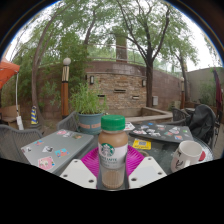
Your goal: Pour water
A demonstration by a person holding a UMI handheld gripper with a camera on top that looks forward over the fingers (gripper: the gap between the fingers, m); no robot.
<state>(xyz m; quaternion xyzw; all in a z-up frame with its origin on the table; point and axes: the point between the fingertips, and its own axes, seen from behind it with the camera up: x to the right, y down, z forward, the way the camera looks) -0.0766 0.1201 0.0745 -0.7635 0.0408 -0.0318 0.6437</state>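
A Starbucks bottle with a green cap and milky brown drink stands upright between my gripper's two fingers. The pink pads press against the bottle on both sides, so the gripper is shut on it. The bottle's base is hidden below the fingers. A white mug with a dark inside stands on the table to the right, just beyond the right finger.
A potted green plant in a blue-grey pot stands behind the bottle to the left. Stickers and a yellow card lie on the table. A brick wall, trees and a dark chair lie beyond.
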